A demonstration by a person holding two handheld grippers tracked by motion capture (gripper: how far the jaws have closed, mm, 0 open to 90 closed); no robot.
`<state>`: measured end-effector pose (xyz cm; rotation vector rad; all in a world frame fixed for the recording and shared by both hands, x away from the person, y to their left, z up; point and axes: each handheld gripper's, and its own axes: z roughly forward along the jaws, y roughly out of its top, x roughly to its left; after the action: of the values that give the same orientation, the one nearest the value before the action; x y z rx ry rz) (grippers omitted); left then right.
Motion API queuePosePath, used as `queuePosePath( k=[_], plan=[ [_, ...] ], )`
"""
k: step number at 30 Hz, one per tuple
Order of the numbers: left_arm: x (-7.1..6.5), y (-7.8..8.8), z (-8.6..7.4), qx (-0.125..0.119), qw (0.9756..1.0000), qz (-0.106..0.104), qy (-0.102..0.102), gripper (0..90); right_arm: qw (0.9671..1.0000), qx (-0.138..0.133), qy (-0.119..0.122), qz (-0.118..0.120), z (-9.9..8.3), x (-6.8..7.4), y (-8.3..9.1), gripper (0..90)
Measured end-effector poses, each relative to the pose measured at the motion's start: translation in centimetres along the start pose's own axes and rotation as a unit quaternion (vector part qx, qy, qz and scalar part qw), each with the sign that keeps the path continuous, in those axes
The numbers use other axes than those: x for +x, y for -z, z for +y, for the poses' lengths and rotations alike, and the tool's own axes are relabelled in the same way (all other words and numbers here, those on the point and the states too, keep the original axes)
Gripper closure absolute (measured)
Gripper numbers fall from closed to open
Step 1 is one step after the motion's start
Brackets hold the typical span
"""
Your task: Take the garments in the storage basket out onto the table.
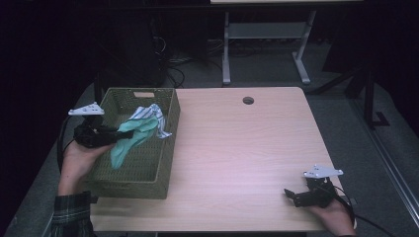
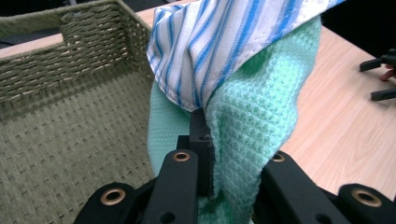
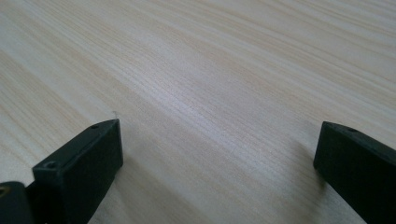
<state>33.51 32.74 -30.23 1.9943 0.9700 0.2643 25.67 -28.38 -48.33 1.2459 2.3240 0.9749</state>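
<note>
While the left gripper's [image 1: 116, 134] fingers [image 2: 187, 172] pinch the green cloth [image 2: 252, 126], the right's [image 1: 291, 195] seemingly gape.

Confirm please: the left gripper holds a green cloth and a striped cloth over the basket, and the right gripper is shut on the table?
Not quite: the right gripper is open, as the right gripper view shows. The left gripper does hold the green cloth and striped cloth over the basket.

Basket [image 1: 148, 173] sits at the table's [image 1: 237, 158] left edge. Two cloths [image 1: 141, 128] hang over the basket, pinched in the left gripper [image 1: 116, 134]. Right gripper [image 1: 296, 195] rests at near-right corner, well apart.
</note>
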Motion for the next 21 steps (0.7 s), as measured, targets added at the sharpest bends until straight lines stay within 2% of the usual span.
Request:
queuePosePath(
  k=[7,14,21],
  plan=[
    [-0.6,-0.4,0.6,-0.006,0.9999,-0.015,-0.004,81.5,1.0000,-0.001,0.000,-0.001,0.0,0.0,0.0,0.8],
    [-1.2,-0.8,1.2,-0.011,0.9997,-0.020,-0.007,81.5,1.0000,-0.001,0.000,-0.001,0.0,0.0,0.0,0.8],
    [-2.4,-1.5,2.2,-0.021,0.9989,-0.037,-0.017,81.5,1.0000,0.000,0.000,-0.001,0.0,0.0,0.0,0.8]
  ],
)
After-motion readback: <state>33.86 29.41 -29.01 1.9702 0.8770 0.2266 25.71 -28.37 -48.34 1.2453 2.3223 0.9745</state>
